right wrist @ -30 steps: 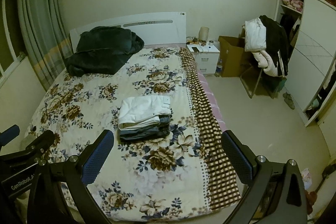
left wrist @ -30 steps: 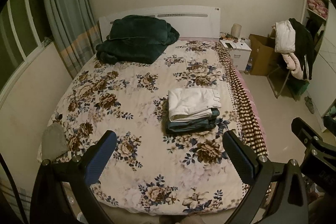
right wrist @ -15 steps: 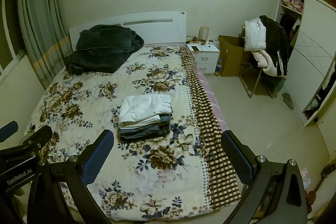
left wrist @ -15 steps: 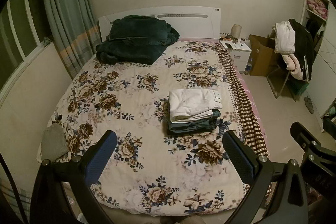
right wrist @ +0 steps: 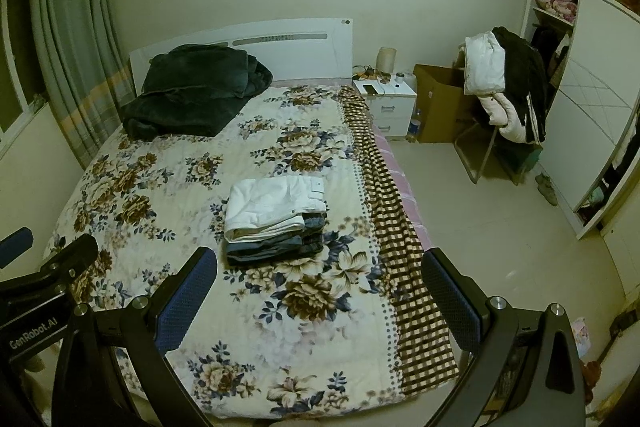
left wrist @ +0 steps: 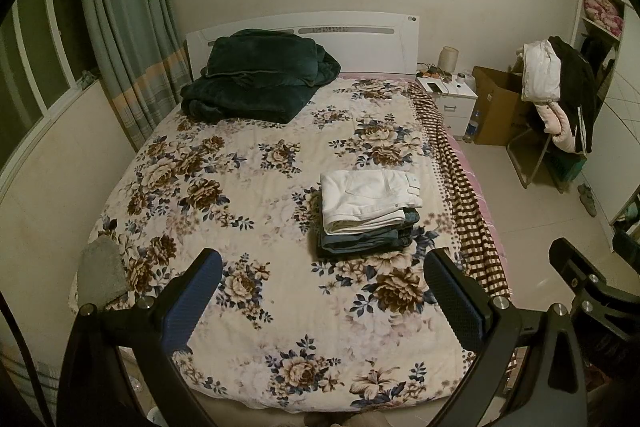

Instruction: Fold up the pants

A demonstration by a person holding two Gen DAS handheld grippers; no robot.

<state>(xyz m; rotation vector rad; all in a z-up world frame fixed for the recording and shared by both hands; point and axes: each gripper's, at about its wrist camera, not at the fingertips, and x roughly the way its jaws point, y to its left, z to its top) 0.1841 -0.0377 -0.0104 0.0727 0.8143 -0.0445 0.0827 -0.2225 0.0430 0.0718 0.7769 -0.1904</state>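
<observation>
Left gripper [left wrist: 322, 297]: jaws spread wide, holding nothing; hung above the bed's foot
Right gripper [right wrist: 320, 297]: likewise wide open and empty
Pants [left wrist: 368, 197]: white pair folded, atop a stack of folded jeans [left wrist: 366, 239]; lay on the floral bedspread [left wrist: 240, 187], right of centre

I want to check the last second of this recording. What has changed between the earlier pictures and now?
Almost nothing. Both views drift only slightly. The left gripper and right gripper stay open and empty above the bed's foot. The folded pants stack rests unmoved on the floral bedspread, white pair on top.
</observation>
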